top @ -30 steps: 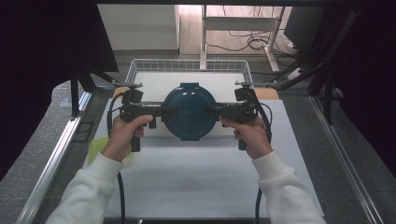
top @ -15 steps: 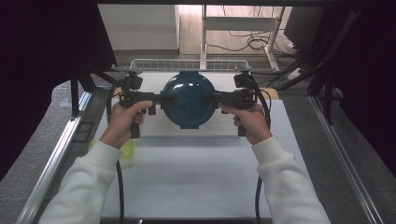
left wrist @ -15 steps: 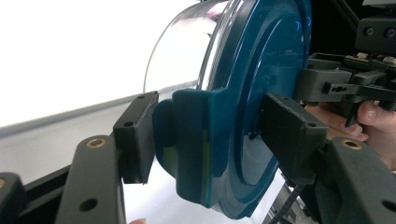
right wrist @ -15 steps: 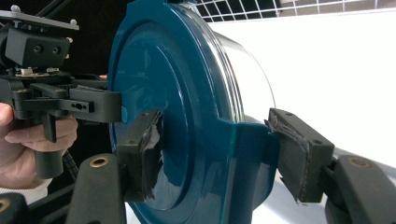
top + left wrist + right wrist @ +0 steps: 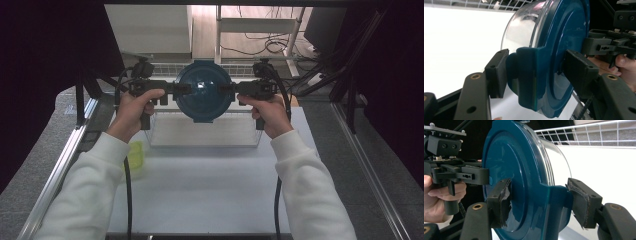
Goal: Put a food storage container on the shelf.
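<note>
A round container with a dark teal lid [image 5: 204,92] and a clear bowl hangs in the air between both grippers, above the far part of a wire basket [image 5: 205,145]. My left gripper [image 5: 182,89] clamps its left clip tab, and my right gripper [image 5: 227,90] clamps the right one. In the left gripper view the jaws [image 5: 537,75] press on the tab and the lid [image 5: 564,37], with the clear bowl [image 5: 524,27] on the far side. In the right gripper view my gripper [image 5: 541,202] squeezes the opposite tab of the lid [image 5: 509,162].
The wire basket stands on a white mat [image 5: 200,190] at the table's far side. A yellow-green object [image 5: 136,155] lies on the mat under the left forearm. Metal rails [image 5: 60,165] run along both table sides. Cables and a shelf frame [image 5: 260,25] lie beyond.
Both hands have lifted the container and carried it farther away, from just over the basket's middle to above its far side. The grips look unchanged.
</note>
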{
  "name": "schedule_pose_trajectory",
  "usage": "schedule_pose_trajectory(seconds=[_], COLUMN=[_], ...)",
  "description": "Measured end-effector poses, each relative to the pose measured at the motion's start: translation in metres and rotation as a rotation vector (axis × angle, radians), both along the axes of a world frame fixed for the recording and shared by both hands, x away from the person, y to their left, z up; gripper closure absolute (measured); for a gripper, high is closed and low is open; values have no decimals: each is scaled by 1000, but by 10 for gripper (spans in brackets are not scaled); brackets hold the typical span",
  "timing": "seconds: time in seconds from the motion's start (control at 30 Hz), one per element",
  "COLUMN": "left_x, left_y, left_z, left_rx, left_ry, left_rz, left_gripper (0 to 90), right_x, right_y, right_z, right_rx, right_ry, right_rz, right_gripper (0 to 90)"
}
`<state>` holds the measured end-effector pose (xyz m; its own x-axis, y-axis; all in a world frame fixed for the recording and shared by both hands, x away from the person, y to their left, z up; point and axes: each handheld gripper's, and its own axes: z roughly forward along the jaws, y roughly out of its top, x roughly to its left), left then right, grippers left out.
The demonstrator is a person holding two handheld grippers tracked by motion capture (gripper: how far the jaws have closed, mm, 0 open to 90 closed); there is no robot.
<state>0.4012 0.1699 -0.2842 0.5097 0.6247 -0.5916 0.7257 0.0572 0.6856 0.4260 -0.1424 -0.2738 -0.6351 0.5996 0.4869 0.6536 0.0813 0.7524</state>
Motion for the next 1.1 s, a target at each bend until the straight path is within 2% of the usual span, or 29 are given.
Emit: schedule_pose_trajectory(seconds=[0.2,0.3,0.37,0.57,0.8,1.0,1.1], left_x=[15,21,26,40,56,65,69], left_y=[0,1,1,0,1,-2,-2], left_z=[2,-1,-2,-5,-16,-27,-29], left_rx=[-23,-40,-37,-37,-39,-50,-65], left_ry=[-2,14,14,24,49,83,99], left_rz=[8,6,7,16,13,33,47], left_gripper=[383,384,383,383,383,383,384], right_x=[17,24,27,46,59,72,76], right_y=[-2,-1,-1,-2,-1,0,-2], right_z=[7,10,10,3,-2,-14,-18], right_rx=[7,-10,-13,6,-3,-8,14], right_ry=[16,10,14,43,63,131,148], right_rz=[10,5,7,-4,-15,-33,-52], right_gripper=[385,385,385,384,381,366,364])
